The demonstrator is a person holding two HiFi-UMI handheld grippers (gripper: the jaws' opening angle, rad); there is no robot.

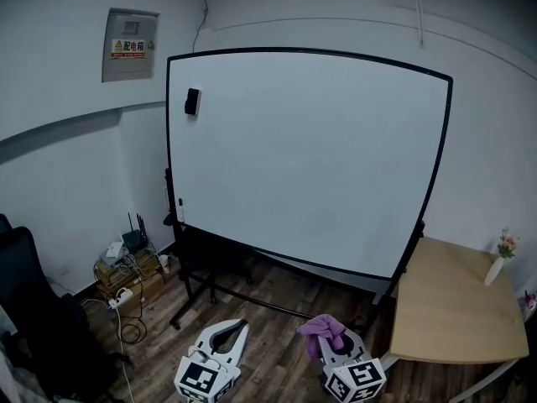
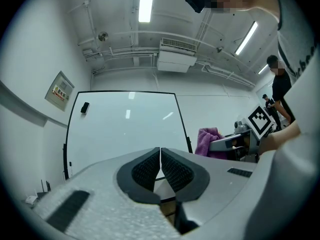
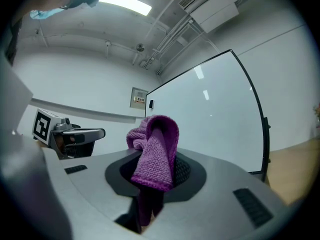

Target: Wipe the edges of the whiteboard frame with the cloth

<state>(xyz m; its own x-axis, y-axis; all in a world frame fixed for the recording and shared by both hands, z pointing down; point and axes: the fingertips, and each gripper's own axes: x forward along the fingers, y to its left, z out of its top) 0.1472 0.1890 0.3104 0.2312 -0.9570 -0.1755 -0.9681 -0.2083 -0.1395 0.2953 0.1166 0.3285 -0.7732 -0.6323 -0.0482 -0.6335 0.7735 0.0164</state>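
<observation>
Holding the cloth ready, frame untouched

Judging by how things stand, the wiping itself has not started: this is the approach step. The right tongs (image 3: 159,160) are clamped on a purple cloth (image 3: 154,149), which bunches up above the jaws and hangs down between them. The left tongs (image 2: 160,165) are pressed together with nothing in them. Both sit low in the head view, well apart from the whiteboard (image 1: 310,158) on its floor stand, whose thin black frame (image 1: 169,141) runs round all four sides. Next, I would say, the right tongs must be raised and brought forward until the bunched cloth meets one edge, then drawn along it. The lower right corner may be awkward, since a wooden worktop (image 1: 453,309) stands just beside it. A black eraser (image 1: 192,101) clings near the upper left corner.
</observation>
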